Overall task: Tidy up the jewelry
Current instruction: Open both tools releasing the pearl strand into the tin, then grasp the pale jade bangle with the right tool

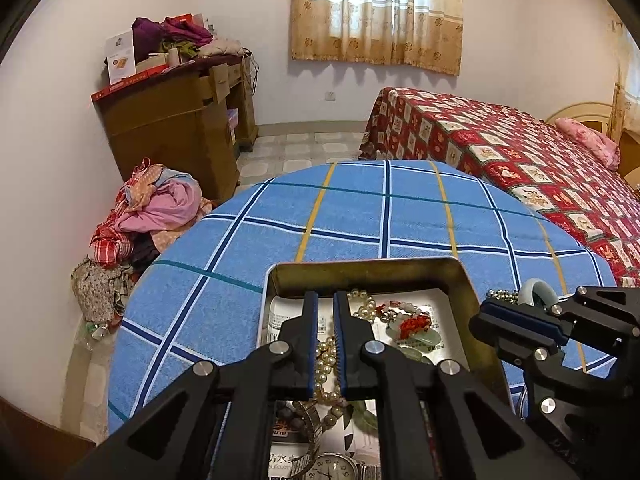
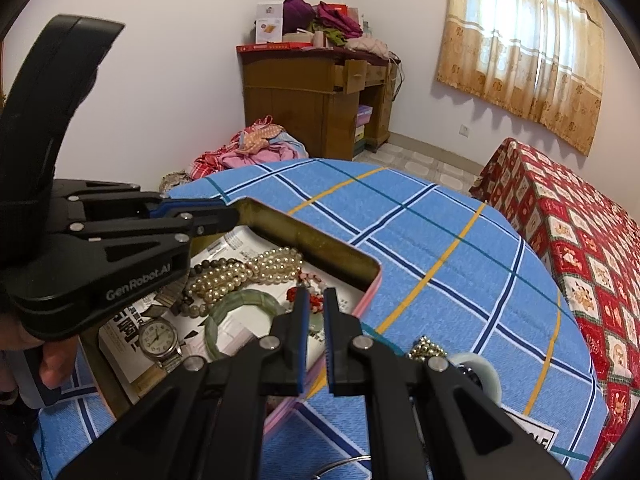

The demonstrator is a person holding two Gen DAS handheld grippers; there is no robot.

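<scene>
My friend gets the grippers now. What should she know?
Left gripper: shut, empty, over the tin box.
Right gripper: shut, empty, at the box's near edge.
In the box: pearl necklace, green bangle, watch, red-and-jade piece.
Left outside on the blue cloth: gold bead chain, pale bangle.

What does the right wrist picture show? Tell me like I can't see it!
An open tin box on a blue checked tablecloth holds pearls, a green bangle and a watch. Both grippers, right and left, hover over it, shut and empty.
</scene>
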